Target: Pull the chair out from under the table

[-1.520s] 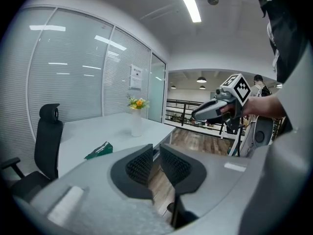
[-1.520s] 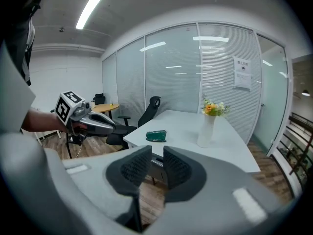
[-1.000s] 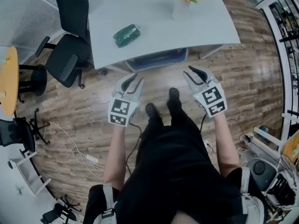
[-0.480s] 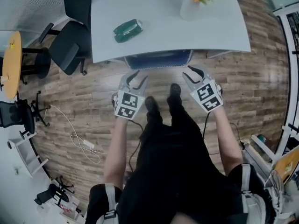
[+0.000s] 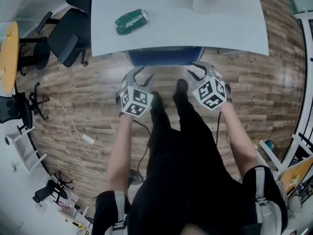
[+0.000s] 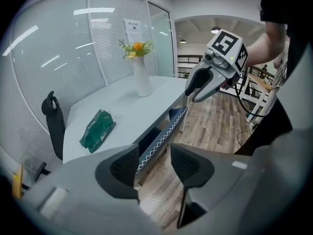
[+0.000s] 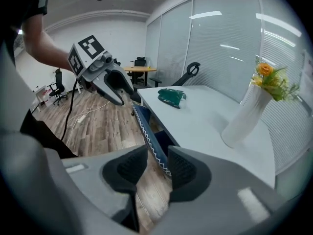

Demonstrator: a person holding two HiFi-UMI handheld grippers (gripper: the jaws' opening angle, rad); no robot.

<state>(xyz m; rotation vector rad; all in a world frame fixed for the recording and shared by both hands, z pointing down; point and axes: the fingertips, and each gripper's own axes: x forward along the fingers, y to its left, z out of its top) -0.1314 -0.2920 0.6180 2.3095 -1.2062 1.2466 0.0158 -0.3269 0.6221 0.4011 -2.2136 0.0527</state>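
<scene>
Two grippers hover low over the wooden floor (image 5: 73, 97), at the near edge of the grey surface (image 5: 195, 28). At left, my left gripper (image 5: 142, 76) has its jaws opening and gripping nothing, with the chair's rim visible through the gap. The chair (image 5: 164, 56) sits tucked under the surface — only its blue, white-stitched back shows. At right, my right gripper (image 5: 195, 71) holds its jaws wide apart, the rim lined up between them, untouched.

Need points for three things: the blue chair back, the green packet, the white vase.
blue chair back (image 5: 164, 56): head view, middle of the visible blue strip.
green packet (image 5: 131, 21): head view, centre of the packet.
white vase (image 6: 143, 80): left gripper view, middle of its body.
</scene>
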